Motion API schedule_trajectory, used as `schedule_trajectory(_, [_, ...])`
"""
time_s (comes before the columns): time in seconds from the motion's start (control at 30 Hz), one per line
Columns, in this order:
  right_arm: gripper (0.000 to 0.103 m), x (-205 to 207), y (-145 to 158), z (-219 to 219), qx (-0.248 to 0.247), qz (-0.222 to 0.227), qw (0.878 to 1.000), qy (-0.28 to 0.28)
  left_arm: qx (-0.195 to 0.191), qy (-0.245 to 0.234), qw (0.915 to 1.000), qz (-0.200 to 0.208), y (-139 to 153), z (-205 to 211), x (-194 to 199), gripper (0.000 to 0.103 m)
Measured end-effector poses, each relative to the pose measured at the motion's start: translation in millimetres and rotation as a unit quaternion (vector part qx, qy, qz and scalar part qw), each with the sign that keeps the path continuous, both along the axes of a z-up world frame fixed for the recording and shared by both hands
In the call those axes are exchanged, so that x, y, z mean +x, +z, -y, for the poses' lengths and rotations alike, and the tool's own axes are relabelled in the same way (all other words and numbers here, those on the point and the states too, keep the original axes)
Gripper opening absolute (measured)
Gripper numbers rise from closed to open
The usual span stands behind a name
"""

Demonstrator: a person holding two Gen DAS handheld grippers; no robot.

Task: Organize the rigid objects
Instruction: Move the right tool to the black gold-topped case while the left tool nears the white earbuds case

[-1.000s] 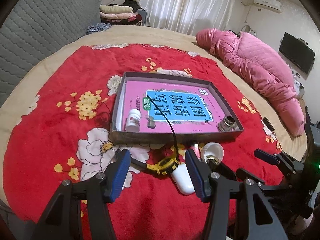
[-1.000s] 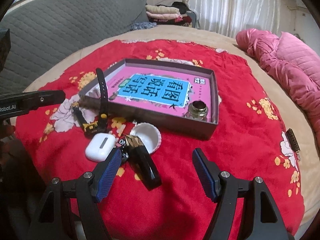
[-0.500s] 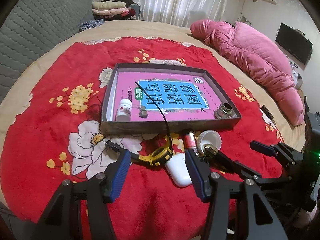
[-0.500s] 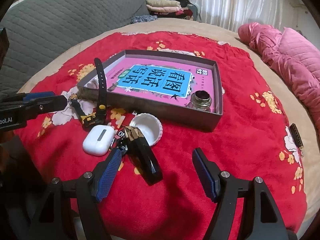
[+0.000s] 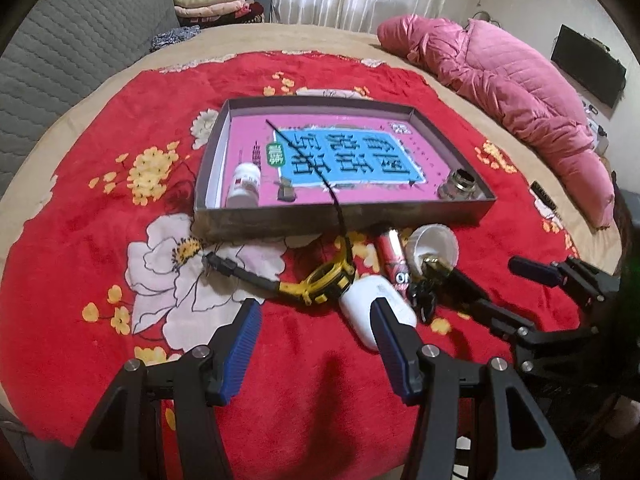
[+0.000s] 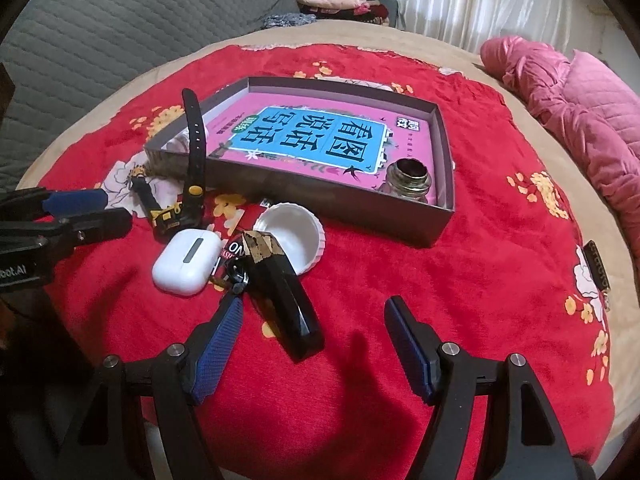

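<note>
Left wrist view: left gripper wide open, holding nothing, just over the earbud case and watch near the box.

Right wrist view: right gripper open too, black case lying between its fingers, cup beyond.

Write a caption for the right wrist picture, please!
Open right gripper hovers over a black case near the box.

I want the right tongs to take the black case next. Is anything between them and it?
Nothing visible blocks it. The black case lies on the red blanket just ahead of the open right tongs, its near end between their fingers. The white earbud case lies apart, to the left.
</note>
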State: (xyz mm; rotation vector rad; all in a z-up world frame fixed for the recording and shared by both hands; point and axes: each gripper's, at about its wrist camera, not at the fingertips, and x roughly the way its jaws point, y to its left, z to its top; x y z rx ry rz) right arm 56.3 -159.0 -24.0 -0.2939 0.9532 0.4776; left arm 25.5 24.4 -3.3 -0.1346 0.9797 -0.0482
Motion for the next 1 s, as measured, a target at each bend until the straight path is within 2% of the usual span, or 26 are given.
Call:
schedule_trajectory(0.47, [0.075,4.7,-5.0,2.0,0.01,-0.013,1.0,-0.007,0.024,-0.011,0.9995,-0.015,-20.7,1.4,4.4,0.056])
schedule_trajectory(1.0, [0.075,12.7,-15.9,1.5,0.015,-0.032,0.999,-0.009,0.046,-0.019,0.9987,-0.014,-36.3,2.4,18.9,0.056])
